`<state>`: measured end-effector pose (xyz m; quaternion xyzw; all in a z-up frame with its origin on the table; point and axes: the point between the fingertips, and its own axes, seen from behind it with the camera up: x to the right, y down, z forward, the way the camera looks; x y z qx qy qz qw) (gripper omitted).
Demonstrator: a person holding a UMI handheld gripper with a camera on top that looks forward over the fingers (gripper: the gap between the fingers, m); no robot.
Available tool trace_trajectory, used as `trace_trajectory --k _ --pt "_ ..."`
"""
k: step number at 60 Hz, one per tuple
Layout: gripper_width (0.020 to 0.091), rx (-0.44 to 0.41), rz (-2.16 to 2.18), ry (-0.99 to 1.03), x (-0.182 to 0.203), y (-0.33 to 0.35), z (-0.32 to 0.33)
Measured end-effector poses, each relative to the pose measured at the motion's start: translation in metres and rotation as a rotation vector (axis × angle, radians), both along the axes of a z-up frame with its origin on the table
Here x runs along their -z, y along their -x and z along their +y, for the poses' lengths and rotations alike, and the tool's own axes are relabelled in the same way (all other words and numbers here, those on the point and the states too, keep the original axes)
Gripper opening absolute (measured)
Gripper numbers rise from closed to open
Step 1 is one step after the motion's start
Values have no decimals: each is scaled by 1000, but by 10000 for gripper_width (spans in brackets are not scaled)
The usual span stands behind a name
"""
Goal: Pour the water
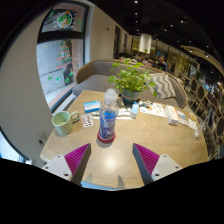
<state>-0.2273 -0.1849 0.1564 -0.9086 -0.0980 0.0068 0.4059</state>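
Note:
A clear water bottle (pixel 108 115) with a blue label and a red base stands upright on the round wooden table (pixel 170 140). It is just ahead of my fingers, a little left of the middle. A green mug (pixel 62 122) with a handle sits to the left of the bottle. My gripper (pixel 111 163) is open, its two magenta pads (pixel 76 157) spread wide with only bare tabletop between them. The bottle is apart from both fingers.
A potted green plant (pixel 130 80) stands behind the bottle. Small packets and papers (pixel 92 106) lie round it, and more items (pixel 178 116) lie at the table's right side. A grey sofa (pixel 100 72) and a window (pixel 60 55) lie beyond the table.

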Motion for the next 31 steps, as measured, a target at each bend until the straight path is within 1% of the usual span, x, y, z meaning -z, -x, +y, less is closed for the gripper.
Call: trace_trajectory --k 4,10,23,31 --pt "854 13 -40 -11 -15 -10 -16" --pt "854 36 -59 -36 -27 -17 -30" --pt "854 75 -31 -35 -35 -23 -43" --pt "857 64 -37 -67 -43 -24 -37"
